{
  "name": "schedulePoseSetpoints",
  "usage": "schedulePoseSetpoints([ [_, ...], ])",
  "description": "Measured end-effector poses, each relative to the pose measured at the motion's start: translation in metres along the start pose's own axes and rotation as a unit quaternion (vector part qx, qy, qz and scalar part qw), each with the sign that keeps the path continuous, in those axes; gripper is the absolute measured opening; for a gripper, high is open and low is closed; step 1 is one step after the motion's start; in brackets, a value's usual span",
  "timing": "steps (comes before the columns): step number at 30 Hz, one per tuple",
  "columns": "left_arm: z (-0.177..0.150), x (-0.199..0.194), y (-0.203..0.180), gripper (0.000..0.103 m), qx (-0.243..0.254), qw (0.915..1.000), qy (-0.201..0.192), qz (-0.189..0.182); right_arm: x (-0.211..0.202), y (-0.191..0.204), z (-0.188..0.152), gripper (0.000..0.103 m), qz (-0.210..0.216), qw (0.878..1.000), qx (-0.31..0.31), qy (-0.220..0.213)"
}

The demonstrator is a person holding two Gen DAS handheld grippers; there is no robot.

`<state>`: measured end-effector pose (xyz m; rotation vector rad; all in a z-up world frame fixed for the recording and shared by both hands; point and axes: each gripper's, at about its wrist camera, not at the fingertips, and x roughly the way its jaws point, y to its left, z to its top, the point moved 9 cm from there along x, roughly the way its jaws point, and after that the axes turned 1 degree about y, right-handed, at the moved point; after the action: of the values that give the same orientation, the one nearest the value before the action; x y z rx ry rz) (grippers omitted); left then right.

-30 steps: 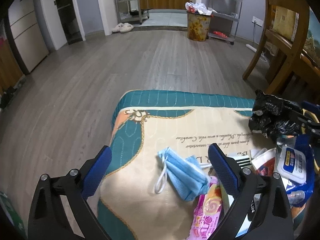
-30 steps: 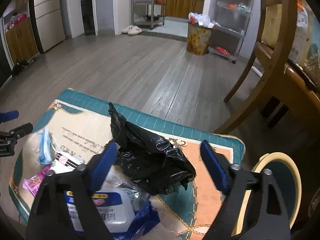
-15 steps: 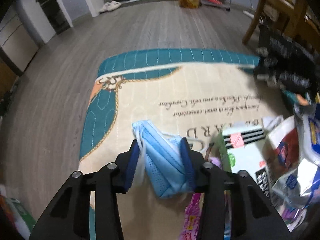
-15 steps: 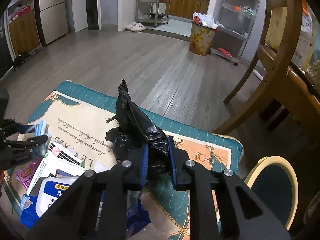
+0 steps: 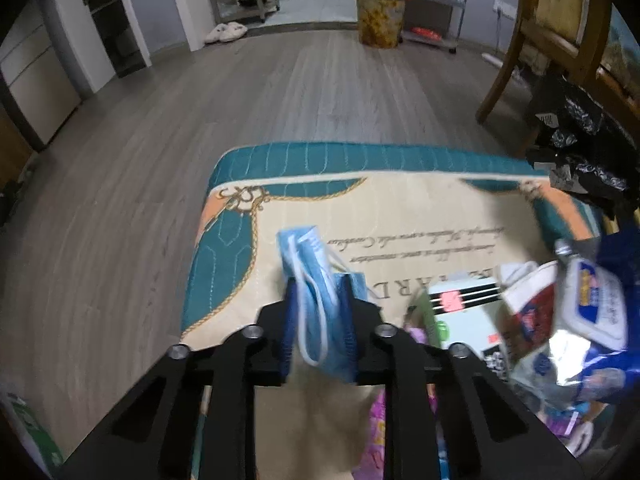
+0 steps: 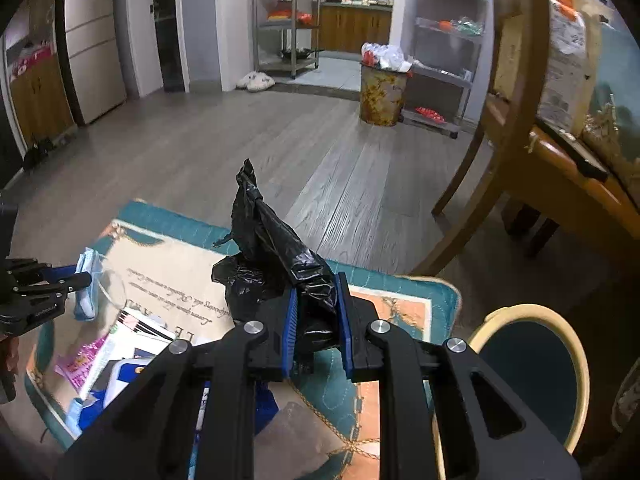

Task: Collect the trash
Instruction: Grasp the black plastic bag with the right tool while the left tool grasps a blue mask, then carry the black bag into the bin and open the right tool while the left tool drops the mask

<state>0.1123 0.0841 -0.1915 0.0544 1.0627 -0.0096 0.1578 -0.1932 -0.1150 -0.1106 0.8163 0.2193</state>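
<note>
So the left tool [image 5: 320,320] is closing on the blue face mask [image 5: 316,280], which sits pinched between its pads just above the mat [image 5: 420,208], its long side running along the fingers with the top corner poking out past the tips. The right tool [image 6: 316,316] is clamped almost fully together on a bunched-up black trash bag [image 6: 276,248], the loose end sticking up and away toward the floor (it looks crumpled, with no open mouth visible). What matters next: the bag lies to the mask's right, across the mat, with the rest of the trash pile [image 5: 540,320] low between the two tools. The left hand is clearly the one carrying the mask over, but the bag probably needs opening first.
</note>
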Motion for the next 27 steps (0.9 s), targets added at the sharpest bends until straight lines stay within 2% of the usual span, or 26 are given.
schedulePoseSetpoints([
  [11, 0.024, -0.051, -0.023, 0.014, 0.029, 0.9967, -0.069, -0.03, -0.069, -0.04, 0.008, 0.017, -0.007, 0.997, 0.072, -0.036],
  [18, 0.047, -0.099, -0.059, 0.014, 0.044, 0.9873, -0.138, -0.064, -0.12, -0.074, -0.005, 0.017, -0.032, 0.993, 0.101, -0.052],
  [22, 0.055, -0.11, -0.085, 0.014, 0.06, 0.9827, -0.158, -0.077, -0.15, -0.101, -0.018, 0.017, -0.053, 0.99, 0.116, -0.064],
  [27, 0.063, -0.125, -0.132, 0.015, 0.092, 0.9739, -0.182, -0.1, -0.163, -0.144, -0.035, 0.017, -0.072, 0.983, 0.154, -0.063],
])
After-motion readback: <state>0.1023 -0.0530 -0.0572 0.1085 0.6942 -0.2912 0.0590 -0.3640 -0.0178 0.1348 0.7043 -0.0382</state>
